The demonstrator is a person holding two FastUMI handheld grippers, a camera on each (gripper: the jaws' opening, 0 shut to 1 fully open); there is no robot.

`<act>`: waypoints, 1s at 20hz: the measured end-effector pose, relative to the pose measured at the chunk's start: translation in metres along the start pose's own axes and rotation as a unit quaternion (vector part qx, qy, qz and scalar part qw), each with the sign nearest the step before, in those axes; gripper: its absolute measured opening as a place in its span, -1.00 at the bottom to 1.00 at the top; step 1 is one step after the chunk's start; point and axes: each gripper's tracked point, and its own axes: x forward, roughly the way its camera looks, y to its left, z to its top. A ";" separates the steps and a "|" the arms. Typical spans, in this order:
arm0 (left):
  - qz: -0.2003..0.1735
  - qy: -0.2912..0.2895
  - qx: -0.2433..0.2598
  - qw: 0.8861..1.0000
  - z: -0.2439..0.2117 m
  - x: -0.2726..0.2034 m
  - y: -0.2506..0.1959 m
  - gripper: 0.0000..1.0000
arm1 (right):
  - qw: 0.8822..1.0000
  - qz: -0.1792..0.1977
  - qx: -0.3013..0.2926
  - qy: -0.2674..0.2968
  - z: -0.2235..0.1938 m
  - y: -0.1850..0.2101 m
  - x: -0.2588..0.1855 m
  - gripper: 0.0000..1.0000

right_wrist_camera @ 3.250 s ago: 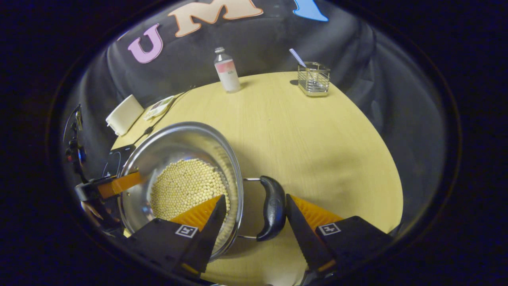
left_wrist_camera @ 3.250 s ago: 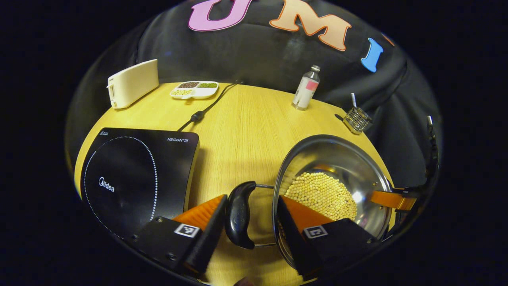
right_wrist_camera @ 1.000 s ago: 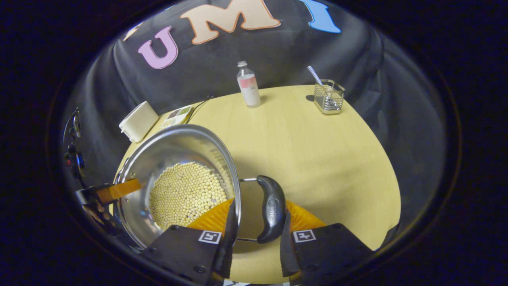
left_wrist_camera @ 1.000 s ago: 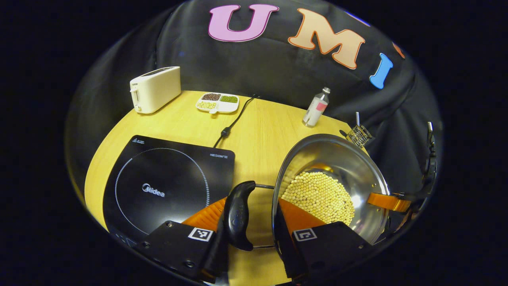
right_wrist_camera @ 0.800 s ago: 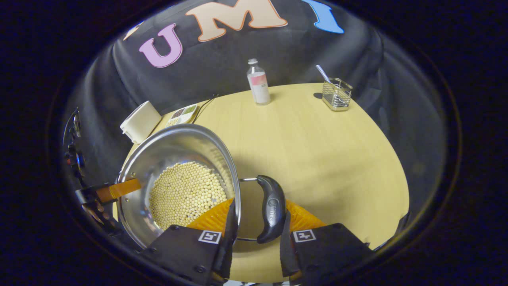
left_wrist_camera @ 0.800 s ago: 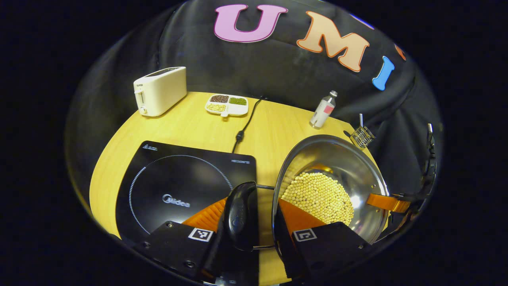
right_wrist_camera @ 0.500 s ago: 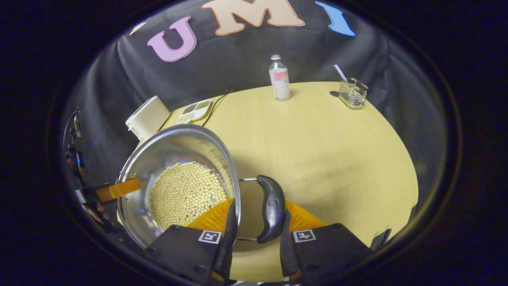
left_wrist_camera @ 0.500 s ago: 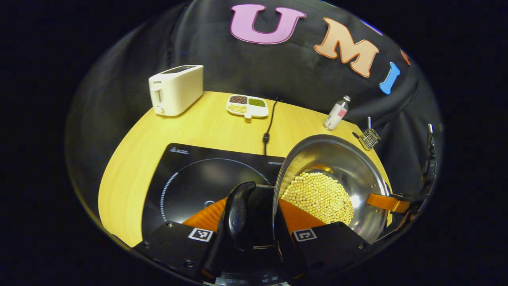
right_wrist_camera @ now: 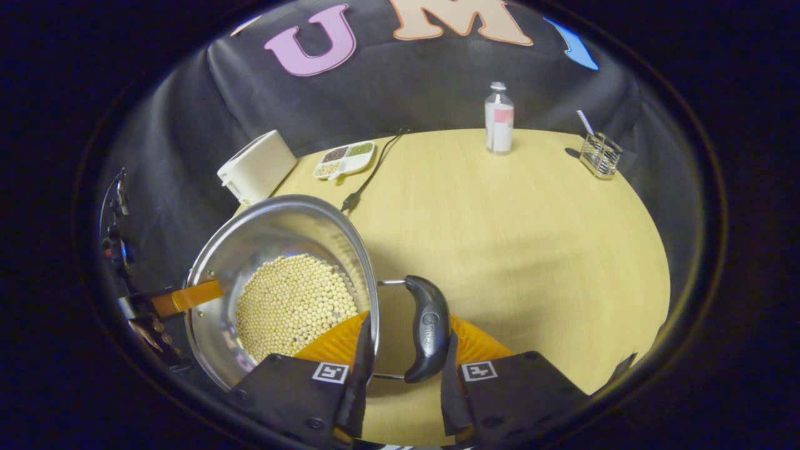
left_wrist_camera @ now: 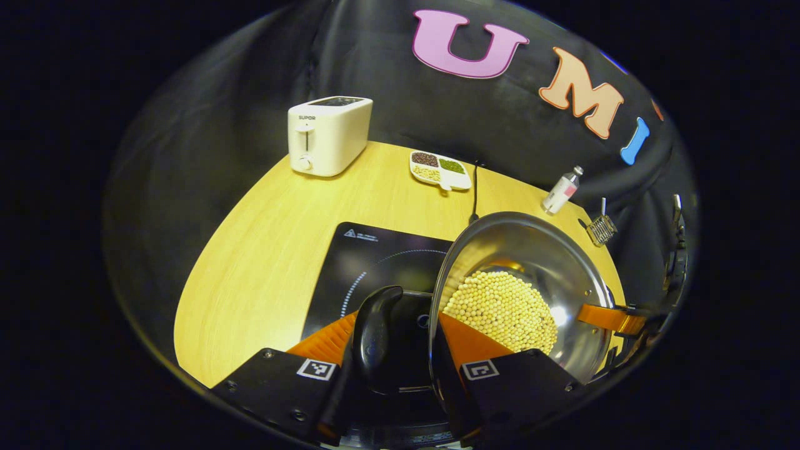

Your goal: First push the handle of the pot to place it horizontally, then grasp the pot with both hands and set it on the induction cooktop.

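Observation:
A steel pot (left_wrist_camera: 531, 250) half full of pale beans (left_wrist_camera: 503, 309) hangs tilted between both grippers. My left gripper (left_wrist_camera: 397, 315) is shut on the pot: one finger presses its black side handle (left_wrist_camera: 374, 337), the other the inside wall. My right gripper (right_wrist_camera: 408, 319) clamps the opposite black handle (right_wrist_camera: 427, 328) and the wall of the pot (right_wrist_camera: 281, 225) the same way; a finger of it also shows at the far rim (left_wrist_camera: 609, 315). The black induction cooktop (left_wrist_camera: 369, 262) lies under the left handle, with the pot covering its right part.
Along the back edge of the round wooden table (left_wrist_camera: 262, 250) stand a cream toaster (left_wrist_camera: 328, 134), a divided dish of grains (left_wrist_camera: 439, 170), the cooktop's cord (left_wrist_camera: 473, 194), a small bottle (left_wrist_camera: 562, 189) and a wire holder (left_wrist_camera: 601, 229). Bare tabletop (right_wrist_camera: 531, 237) spreads to the pot's right.
Both grippers shut on the pot's handles, then carried it leftward. The cooktop slid from well left of the pot to beneath its left handle.

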 end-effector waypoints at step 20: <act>-0.003 -0.008 -0.007 1.000 0.015 0.008 0.070 0.17 | 1.000 -0.012 -0.006 0.010 0.008 0.072 0.020 -0.10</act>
